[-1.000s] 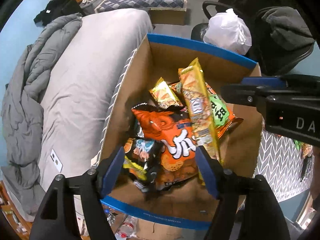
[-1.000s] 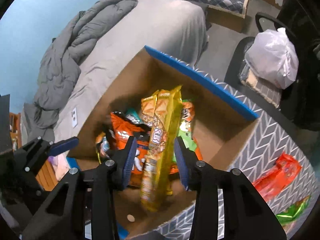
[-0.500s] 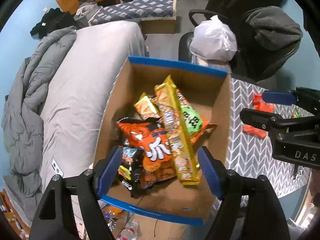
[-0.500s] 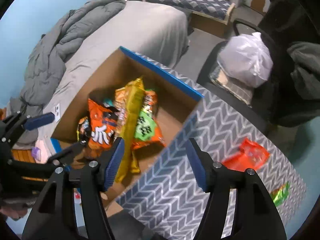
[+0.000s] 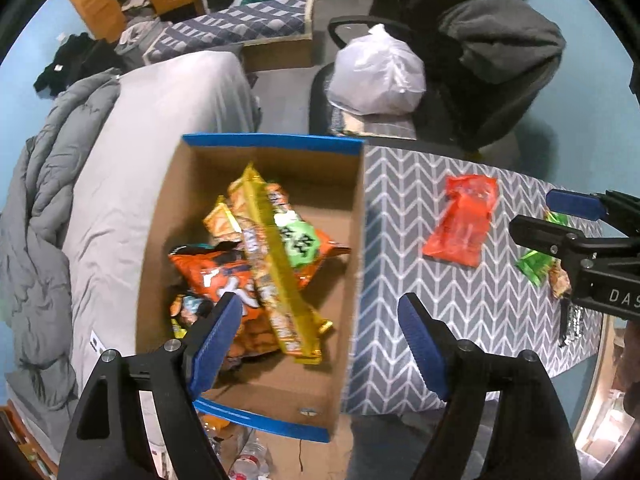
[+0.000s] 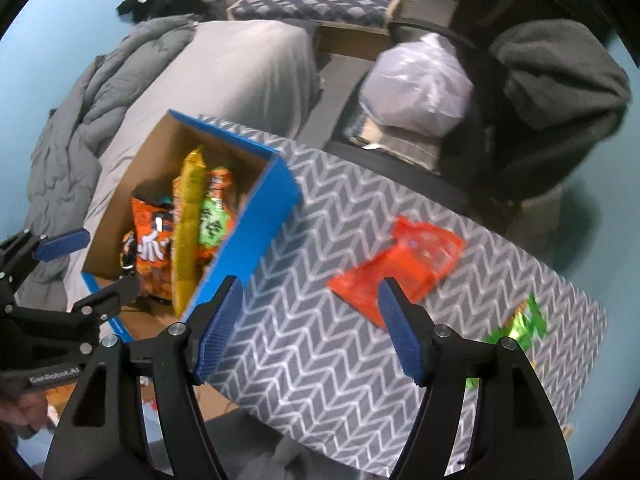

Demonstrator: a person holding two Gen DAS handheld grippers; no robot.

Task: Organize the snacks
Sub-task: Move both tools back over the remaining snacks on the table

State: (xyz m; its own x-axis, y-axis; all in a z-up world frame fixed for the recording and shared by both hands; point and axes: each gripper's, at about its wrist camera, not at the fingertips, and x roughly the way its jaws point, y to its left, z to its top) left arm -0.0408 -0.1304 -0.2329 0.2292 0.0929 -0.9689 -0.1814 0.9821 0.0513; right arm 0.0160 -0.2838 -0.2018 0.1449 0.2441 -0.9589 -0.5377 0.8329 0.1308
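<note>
The left tool hangs with its jaws apart and nothing between them, over the near end of a cardboard box with a blue rim. The right tool is opening its jaws, also with nothing between them, above the worktop, which wears a grey cloth with a white zigzag pattern. Inside the box lie snack packets: a long yellow packet slants across an orange bag and a green one. A red packet lies flat on the cloth, well apart from the box, and a green packet sits nearer the far edge. Beside the box stands a bed with a grey sheet and a rumpled grey quilt. Behind the worktop, a white plastic bag rests on a dark chair. The walls are pale blue.
</note>
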